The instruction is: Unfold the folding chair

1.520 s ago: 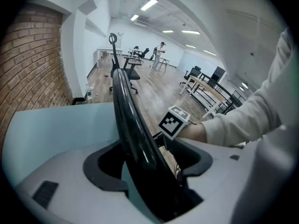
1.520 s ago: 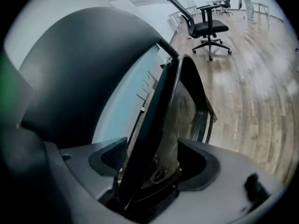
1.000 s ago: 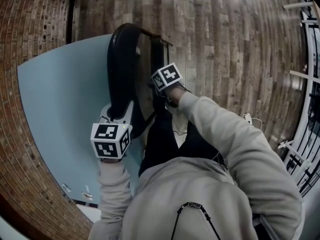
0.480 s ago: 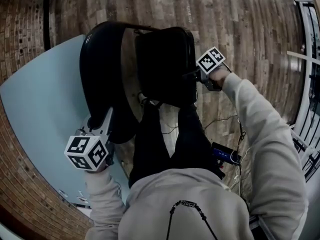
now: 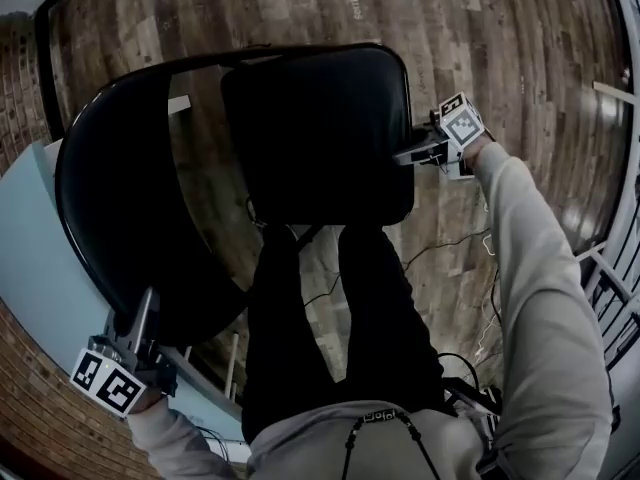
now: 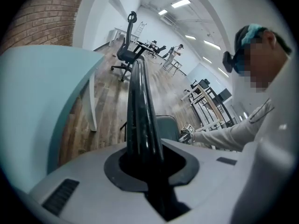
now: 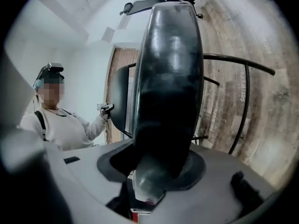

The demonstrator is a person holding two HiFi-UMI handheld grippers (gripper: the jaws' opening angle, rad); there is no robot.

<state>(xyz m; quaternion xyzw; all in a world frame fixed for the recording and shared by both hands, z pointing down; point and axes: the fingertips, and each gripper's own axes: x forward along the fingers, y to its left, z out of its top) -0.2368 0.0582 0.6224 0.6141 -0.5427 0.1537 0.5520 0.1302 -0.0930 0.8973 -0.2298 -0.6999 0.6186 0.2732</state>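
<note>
The black folding chair stands spread open below me. Its curved backrest point(image 5: 110, 198) is on the left and its padded seat point(image 5: 320, 138) in the middle. My left gripper point(image 5: 140, 316) is at the lower left with the backrest's rim between its jaws, which are closing on it. In the left gripper view that rim point(image 6: 140, 106) runs straight up out of the left gripper point(image 6: 145, 164). My right gripper point(image 5: 407, 155) is shut on the seat's right edge. The right gripper view shows the right gripper point(image 7: 156, 171) clamped on the seat point(image 7: 170, 78).
A light blue tabletop point(image 5: 30, 258) lies at the left against a brick wall point(image 5: 40, 418). The person's legs point(image 5: 300, 318) stand just behind the seat. Cables point(image 5: 450, 248) trail on the wooden floor. White racks point(image 5: 620, 228) line the right side. An office chair point(image 6: 126, 55) stands far off.
The seat has swung out to the right with my right gripper on it. My left gripper has gone down and left with the backrest, so the chair spreads much wider.
</note>
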